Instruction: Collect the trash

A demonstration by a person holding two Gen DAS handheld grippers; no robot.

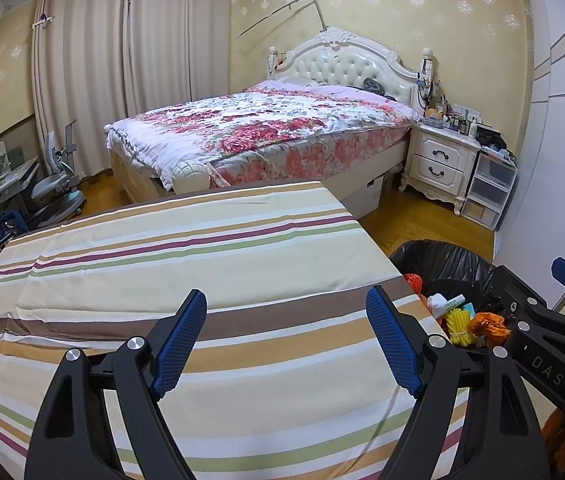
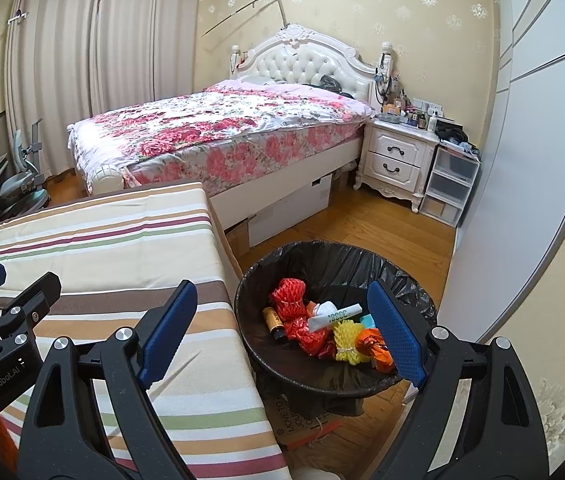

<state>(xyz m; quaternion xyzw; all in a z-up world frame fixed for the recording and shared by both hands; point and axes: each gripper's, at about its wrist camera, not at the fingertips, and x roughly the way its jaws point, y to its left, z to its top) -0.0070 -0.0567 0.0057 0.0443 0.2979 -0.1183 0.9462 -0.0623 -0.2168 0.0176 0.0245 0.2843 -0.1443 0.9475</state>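
- The left hand-held gripper has its blue-padded jaws spread wide with nothing between them; it hovers over the striped cloth of the table.
- The right hand-held gripper is likewise wide open and holds nothing. Its left finger is above the table's edge and its right finger is above the trash bin.
- In the left wrist view the right hand-held gripper shows at the right edge, over the bin; in the right wrist view the left one shows at the left edge, over the table.
- The trash bin, lined with a black bag, stands on the wooden floor just beside the table's right side.
- The trash lies inside the bin: red mesh netting, yellow mesh netting, a crumpled orange wrapper, a white tube with green print, a small dark bottle and a bit of teal packaging.
- The part of the table's cloth that shows carries none of the trash.
- Beyond the table stand a bed with a floral cover and a white nightstand.
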